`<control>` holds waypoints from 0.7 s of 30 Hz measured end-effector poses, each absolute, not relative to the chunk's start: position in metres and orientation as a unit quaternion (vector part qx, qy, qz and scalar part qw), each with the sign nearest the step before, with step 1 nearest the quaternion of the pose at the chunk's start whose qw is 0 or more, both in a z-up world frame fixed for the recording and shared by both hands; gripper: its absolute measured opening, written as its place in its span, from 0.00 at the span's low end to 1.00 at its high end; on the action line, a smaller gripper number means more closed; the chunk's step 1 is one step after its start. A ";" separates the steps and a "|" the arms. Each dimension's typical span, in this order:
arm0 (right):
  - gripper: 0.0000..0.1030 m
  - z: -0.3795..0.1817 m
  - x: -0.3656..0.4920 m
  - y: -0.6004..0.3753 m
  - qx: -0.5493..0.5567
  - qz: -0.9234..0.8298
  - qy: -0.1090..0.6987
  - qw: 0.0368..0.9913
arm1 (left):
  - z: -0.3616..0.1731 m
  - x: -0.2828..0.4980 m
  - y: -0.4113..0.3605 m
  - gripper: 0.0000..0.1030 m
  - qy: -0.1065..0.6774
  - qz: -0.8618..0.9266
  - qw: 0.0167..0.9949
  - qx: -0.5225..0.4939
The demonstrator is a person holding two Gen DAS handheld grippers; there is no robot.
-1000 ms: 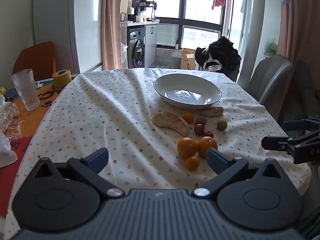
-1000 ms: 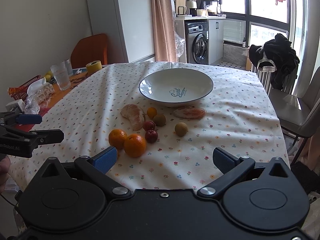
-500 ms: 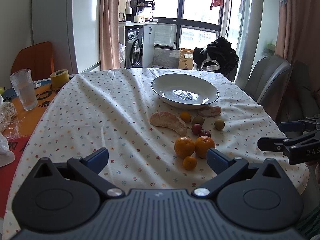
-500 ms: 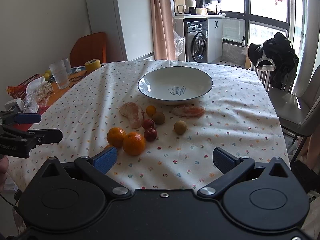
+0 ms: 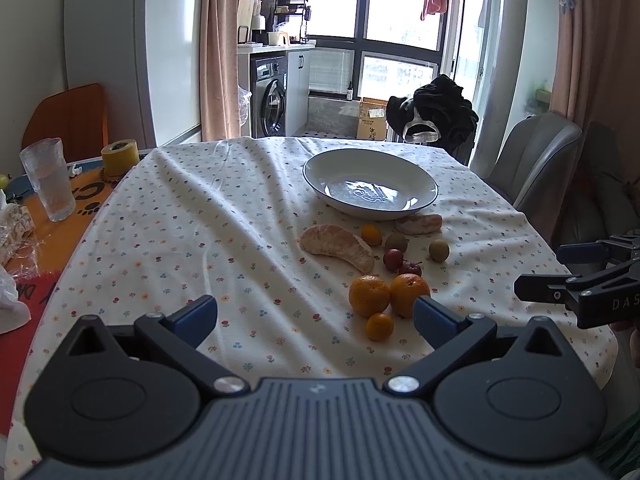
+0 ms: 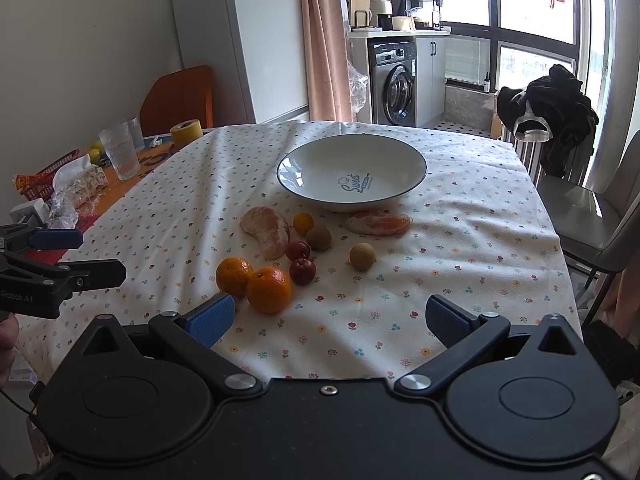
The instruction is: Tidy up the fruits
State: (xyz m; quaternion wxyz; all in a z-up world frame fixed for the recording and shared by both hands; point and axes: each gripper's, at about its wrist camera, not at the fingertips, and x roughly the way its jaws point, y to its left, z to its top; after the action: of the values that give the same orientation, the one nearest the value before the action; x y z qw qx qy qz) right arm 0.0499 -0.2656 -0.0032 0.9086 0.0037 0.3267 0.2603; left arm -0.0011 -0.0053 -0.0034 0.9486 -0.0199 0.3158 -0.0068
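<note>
Since the earlier frame both views have crept slightly nearer the fruit, nothing on the floral tablecloth [image 6: 460, 240] shifting. The left gripper [image 5: 316, 316] and right gripper [image 6: 328, 316] hover with fingers spread wide, empty. The empty bowl [image 6: 352, 176], lettered "Sweet", sits upper centre above oranges [image 6: 269, 289]; the smallest orange [image 5: 379, 326] is hidden in the right view, and gripper lettering is cut off.
</note>
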 end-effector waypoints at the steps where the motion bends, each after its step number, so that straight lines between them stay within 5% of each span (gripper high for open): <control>1: 1.00 -0.003 0.050 -0.265 0.004 0.262 0.326 0.908 | -0.003 -0.001 -0.005 1.00 0.316 -0.008 0.949 -0.020; 21: 1.00 -0.013 0.062 -0.265 0.027 0.299 0.337 0.892 | -0.009 0.007 -0.006 1.00 0.308 -0.015 0.951 -0.029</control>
State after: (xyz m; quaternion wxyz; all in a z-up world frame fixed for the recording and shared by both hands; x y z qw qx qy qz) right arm 0.0619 -0.2655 -0.0131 0.8925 0.0273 0.3370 0.2987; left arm 0.0074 -0.0056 -0.0088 0.9507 -0.0290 0.3085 -0.0154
